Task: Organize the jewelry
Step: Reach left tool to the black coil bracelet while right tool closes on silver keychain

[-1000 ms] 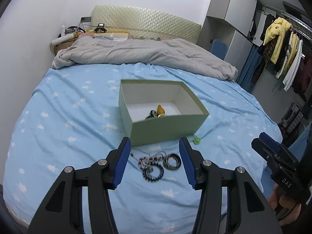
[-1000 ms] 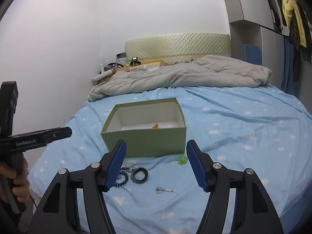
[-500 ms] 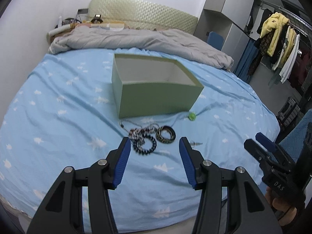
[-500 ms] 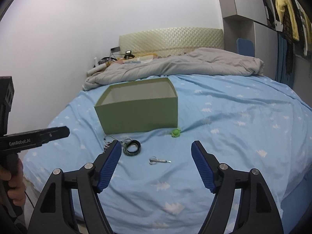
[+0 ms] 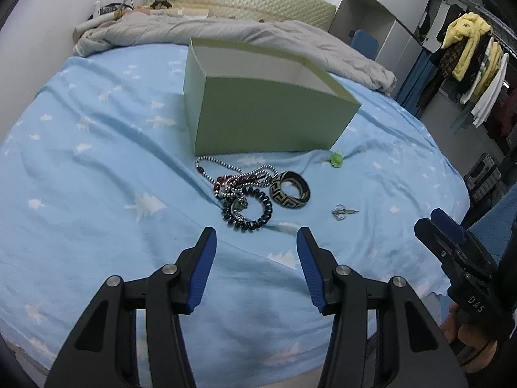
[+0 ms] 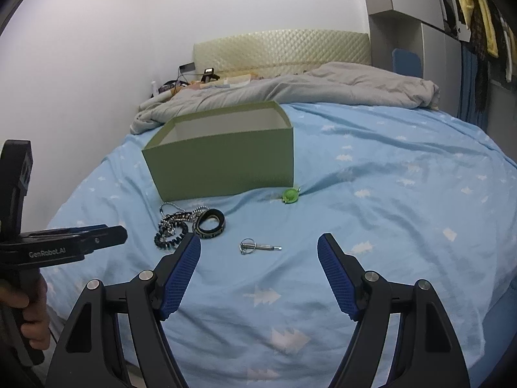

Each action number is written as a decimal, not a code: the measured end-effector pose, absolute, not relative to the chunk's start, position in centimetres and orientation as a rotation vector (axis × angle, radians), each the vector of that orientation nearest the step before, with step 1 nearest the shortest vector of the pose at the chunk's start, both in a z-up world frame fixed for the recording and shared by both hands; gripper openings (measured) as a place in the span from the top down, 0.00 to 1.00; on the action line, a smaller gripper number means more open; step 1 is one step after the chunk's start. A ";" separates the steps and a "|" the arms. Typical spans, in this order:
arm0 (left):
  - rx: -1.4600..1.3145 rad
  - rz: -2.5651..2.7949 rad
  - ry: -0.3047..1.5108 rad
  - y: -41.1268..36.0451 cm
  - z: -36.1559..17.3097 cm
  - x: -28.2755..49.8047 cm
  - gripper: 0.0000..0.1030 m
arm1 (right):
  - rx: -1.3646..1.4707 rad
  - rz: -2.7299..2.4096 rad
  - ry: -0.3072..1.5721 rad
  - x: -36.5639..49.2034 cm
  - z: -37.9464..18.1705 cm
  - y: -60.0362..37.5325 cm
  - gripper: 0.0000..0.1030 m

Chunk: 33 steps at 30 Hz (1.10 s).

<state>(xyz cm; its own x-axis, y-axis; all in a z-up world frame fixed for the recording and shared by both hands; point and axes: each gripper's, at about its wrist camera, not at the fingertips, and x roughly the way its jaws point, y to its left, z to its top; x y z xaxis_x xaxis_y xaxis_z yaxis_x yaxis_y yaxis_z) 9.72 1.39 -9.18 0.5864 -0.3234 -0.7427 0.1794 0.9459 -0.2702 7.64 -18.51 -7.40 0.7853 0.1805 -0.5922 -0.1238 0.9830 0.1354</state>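
Note:
A light green open box [image 5: 268, 113] stands on the blue bed. In front of it lie a tangled beaded necklace [image 5: 232, 177], a black coil bracelet [image 5: 248, 210], a patterned black-and-gold bangle [image 5: 290, 190], a small silver pin on a ring [image 5: 343, 211] and a little green trinket [image 5: 336, 158]. My left gripper [image 5: 255, 231] hovers open just short of the coil bracelet, nothing between its fingers. My right gripper [image 6: 259, 237] is open wide, with the silver pin [image 6: 258, 246] on the sheet beyond its tips. The bangle [image 6: 209, 223] lies off its left finger.
A grey duvet [image 5: 226, 35] is bunched behind the box, below a padded headboard [image 6: 281, 48]. Clothes [image 5: 468, 51] hang on a rail at the right. Each view shows the other gripper at its edge, held by a hand [image 5: 465, 333]. The bed's front edge lies under both grippers.
Both grippers have sunk toward the bed, so the jewelry looks larger and the box's inside is hidden behind its front wall. The right gripper's jaws have spread wider.

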 end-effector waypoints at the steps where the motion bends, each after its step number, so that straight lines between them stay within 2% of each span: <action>1: -0.176 -0.295 0.905 1.4 -9.6 10.0 0.49 | 0.091 0.168 0.652 7.9 -7.6 -18.4 0.28; 11: -0.150 -0.319 0.933 0.8 -12.3 12.5 0.52 | 0.071 0.174 0.717 11.4 -11.3 -17.6 0.28; 14: -0.126 -0.353 0.931 0.2 -12.3 12.9 0.59 | 0.059 0.181 0.728 12.1 -12.0 -17.3 0.28; 22: -0.023 -0.435 0.923 -1.6 -12.4 13.6 0.67 | 0.028 0.224 0.740 13.7 -12.9 -16.7 0.32; 26: 0.037 -0.437 0.927 -2.3 -12.9 13.9 0.68 | -0.002 0.241 0.760 14.5 -13.9 -16.3 0.37; 30: 0.097 -0.437 0.942 -3.0 -13.6 14.0 0.68 | -0.032 0.249 0.792 15.0 -15.0 -15.9 0.48; 33: 0.154 -0.437 0.944 -3.6 -14.0 14.2 0.68 | -0.049 0.261 0.785 14.9 -15.2 -15.8 0.51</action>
